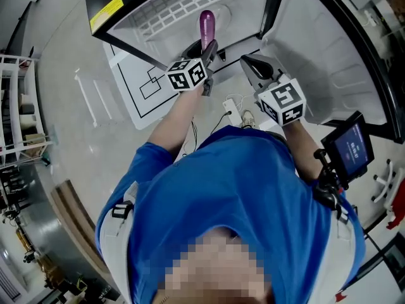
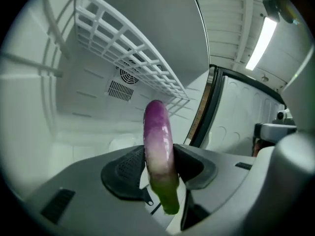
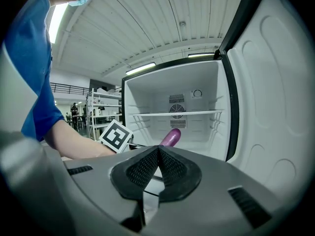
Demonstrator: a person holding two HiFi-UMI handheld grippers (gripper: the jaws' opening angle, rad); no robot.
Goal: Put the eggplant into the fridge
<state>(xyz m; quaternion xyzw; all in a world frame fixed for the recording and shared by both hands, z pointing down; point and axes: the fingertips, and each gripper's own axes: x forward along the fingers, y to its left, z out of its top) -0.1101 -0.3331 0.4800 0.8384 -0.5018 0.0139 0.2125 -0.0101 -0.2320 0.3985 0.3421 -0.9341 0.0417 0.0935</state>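
A purple eggplant [image 1: 207, 25] with a green stem end sticks out upright from my left gripper [image 1: 208, 47], which is shut on its lower half. It is held just inside the mouth of the open fridge [image 1: 190, 8]. In the left gripper view the eggplant [image 2: 158, 141] stands between the two pads, below the white wire shelf [image 2: 129, 50]. My right gripper [image 1: 250, 63] hovers to the right of it, before the fridge opening, shut and holding nothing. In the right gripper view its pads [image 3: 147, 167] meet, and the eggplant [image 3: 171, 137] shows beyond them.
The fridge door [image 1: 329, 62] stands open on the right. A white sheet with black lines [image 1: 136, 84] and a power strip [image 1: 231, 109] lie on the floor before the fridge. A shelving rack [image 1: 19, 106] stands at the left, and a small screen [image 1: 351, 147] at the right.
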